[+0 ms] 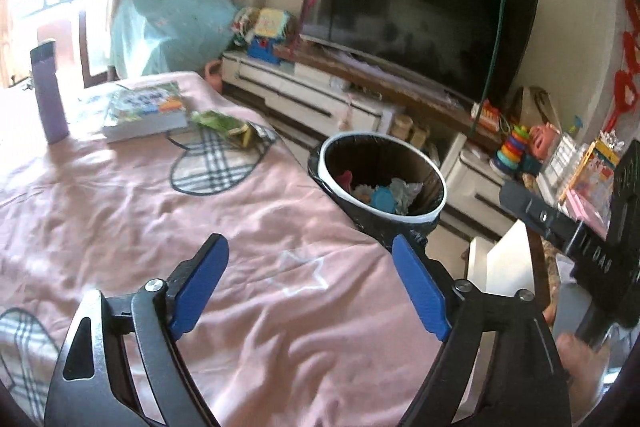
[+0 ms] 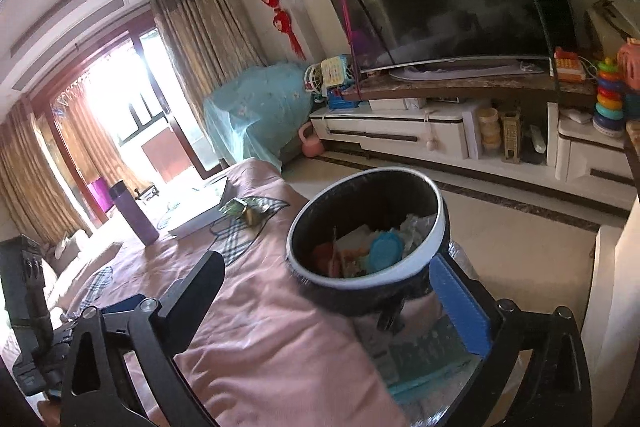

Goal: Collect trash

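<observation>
**Both grippers gaping, nothing held, bin beside table edge**

Left wrist view, going left to right: standing upright at far left, purple bottle [image 1: 49,91] on pink tablecloth [image 1: 168,211]. Lying just right of it, thick book [image 1: 145,111], w/ green crumpled wrapper [image 1: 229,127] touching book's right end, resting on plaid heart patch. Spreading wide at lower centre, left gripper [image 1: 310,255], blue pads apart, nothing btwn them, only cloth showing in the gap. Sitting right of centre against table edge, black-lined trash bin [image 1: 428,211] w/ white rim, holding teal lid, white crumpled paper, bits of red. Showing at far right, right gripper [image 1: 568,227], black body only, seen side-on.

Right wrist view: standing at left, same bottle [image 2: 134,213]; lying mid-frame, wrapper [image 2: 240,209]. Spreading across bottom, right gripper [image 2: 326,273] fully parted, pinching nothing. Filling centre-right, bin [image 2: 400,273] near right pad, whether touching hard to tell.
</observation>
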Available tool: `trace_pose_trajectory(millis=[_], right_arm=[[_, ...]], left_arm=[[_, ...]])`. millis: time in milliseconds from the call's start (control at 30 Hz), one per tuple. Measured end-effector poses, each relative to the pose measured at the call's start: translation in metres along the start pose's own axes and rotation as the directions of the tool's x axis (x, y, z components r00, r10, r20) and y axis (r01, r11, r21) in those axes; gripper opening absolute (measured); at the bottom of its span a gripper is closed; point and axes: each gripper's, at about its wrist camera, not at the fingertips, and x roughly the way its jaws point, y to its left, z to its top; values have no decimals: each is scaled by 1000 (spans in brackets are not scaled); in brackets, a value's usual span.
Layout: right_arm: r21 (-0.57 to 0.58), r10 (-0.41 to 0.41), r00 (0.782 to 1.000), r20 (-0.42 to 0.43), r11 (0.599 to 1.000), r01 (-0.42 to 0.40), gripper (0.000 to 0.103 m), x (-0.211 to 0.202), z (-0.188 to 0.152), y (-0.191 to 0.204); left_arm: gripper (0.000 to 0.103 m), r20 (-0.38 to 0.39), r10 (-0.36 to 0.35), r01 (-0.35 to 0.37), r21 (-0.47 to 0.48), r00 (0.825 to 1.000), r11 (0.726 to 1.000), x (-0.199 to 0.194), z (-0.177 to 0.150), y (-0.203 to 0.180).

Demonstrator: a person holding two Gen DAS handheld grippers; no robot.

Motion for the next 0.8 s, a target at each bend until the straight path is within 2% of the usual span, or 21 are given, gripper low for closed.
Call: trace_pose_trajectory(millis=[133,200,333,433,533,700,800], right_arm=[[-73,-50,995,83,996,57,103,-23,-10,13],[-96,-75,987,139,991,88,103,-36,-13,20],[-152,-123,953,275,974,169,103,-63,-22,30],[-177,-155,944,291,961,213,103,-66,-26,36],[-207,-165,944,284,951,229,103,-64,-31,40],[-212,-174,945,276,948,236,103,-61,-41,41],[-200,-161,954,255,956,215,103,-58,-45,38]], left_arm=[[102,106,27,-26,-6,994,1000,-26,-10,1],[103,157,46,-44,-14,986,999,-37,-16,1],[103,204,78,-78,-7,976,997,-48,-23,0],[103,212,102,-105,6,972,994,-50,-27,-3],[103,223,137,-143,13,965,990,-52,-32,-5],[103,226,180,-193,36,957,981,-54,-40,-9],[103,223,201,-215,43,954,976,-54,-43,-9]])
